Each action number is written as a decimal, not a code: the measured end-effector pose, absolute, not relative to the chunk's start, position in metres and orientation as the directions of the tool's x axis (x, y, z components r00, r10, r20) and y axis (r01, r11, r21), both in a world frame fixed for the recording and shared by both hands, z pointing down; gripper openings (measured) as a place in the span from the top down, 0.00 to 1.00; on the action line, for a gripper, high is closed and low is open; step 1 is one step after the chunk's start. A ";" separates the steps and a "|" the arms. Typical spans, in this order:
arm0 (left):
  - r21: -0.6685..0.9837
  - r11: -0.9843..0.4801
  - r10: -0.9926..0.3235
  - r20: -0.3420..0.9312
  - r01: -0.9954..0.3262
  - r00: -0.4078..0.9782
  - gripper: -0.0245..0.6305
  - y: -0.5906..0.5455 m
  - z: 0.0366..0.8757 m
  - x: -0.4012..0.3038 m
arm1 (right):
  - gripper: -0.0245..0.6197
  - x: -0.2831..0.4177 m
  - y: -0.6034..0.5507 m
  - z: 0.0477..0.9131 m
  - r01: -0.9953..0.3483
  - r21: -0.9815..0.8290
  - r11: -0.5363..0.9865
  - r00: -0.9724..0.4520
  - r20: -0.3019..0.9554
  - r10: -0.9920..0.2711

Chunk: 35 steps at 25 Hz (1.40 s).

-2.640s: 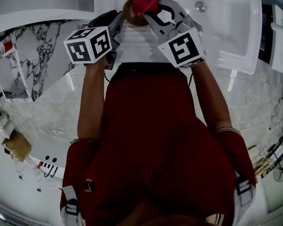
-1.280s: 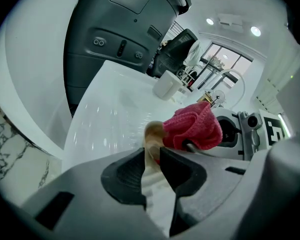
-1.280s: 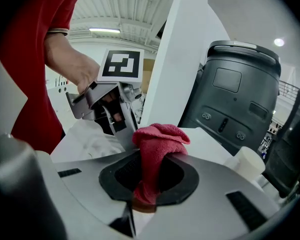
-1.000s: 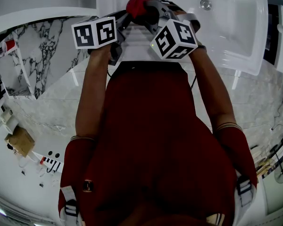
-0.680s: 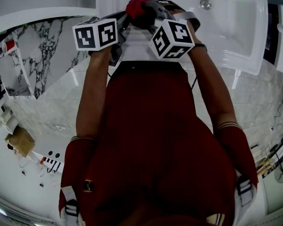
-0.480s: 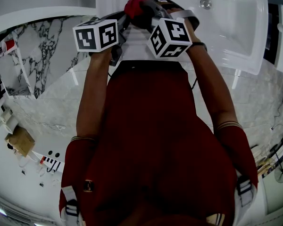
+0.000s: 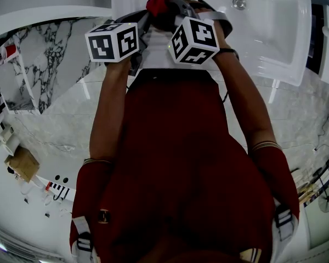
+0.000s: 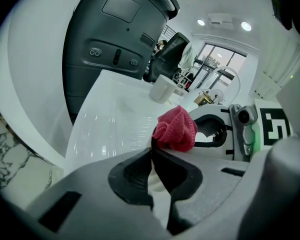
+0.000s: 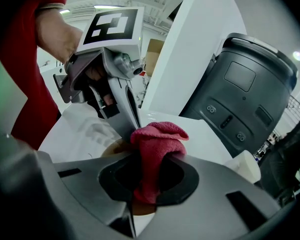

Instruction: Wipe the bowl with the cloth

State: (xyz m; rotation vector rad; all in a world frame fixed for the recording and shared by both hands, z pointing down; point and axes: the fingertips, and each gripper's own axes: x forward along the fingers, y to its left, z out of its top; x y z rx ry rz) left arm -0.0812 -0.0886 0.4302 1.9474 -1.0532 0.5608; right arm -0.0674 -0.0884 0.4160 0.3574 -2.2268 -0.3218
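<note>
My right gripper (image 7: 167,10) (image 9: 150,164) is shut on a bunched red cloth (image 7: 159,0) (image 9: 157,141) and presses it into a brown bowl (image 9: 112,148). The cloth hangs between the right jaws, with the bowl's brown inside showing below it. My left gripper (image 7: 144,22) (image 8: 151,151) is shut on the bowl's rim; its fingers (image 9: 127,109) reach down to the bowl in the right gripper view. In the left gripper view the cloth (image 8: 176,129) sits just past the shut jaws. The grippers hide the bowl in the head view.
Both grippers are held over a white ribbed drainboard (image 7: 153,56) beside a white sink basin (image 7: 263,32) with a drain (image 7: 239,4). A marble counter (image 7: 44,75) lies to the left. A dark grey appliance (image 8: 120,34) and a white cup (image 8: 162,90) stand behind.
The right gripper has swung left and turned toward the left gripper, carrying the cloth across the bowl. The bowl, visible earlier, is now covered. The left gripper has barely moved.
</note>
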 end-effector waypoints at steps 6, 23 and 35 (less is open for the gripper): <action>0.429 -0.310 -0.486 0.695 -0.848 0.529 0.93 -0.088 0.428 -0.083 | 0.88 -0.059 -0.090 0.416 -0.206 0.325 0.923 -0.581 0.718 -0.382; 0.387 -0.315 -0.543 0.675 -0.867 0.499 0.94 -0.087 0.422 -0.087 | 0.88 -0.040 -0.080 0.412 -0.384 0.197 0.902 -0.554 0.733 -0.396; 0.388 -0.318 -0.546 0.671 -0.865 0.502 0.94 -0.088 0.422 -0.088 | 0.88 -0.035 -0.060 0.418 -0.428 0.109 0.897 -0.556 0.750 -0.357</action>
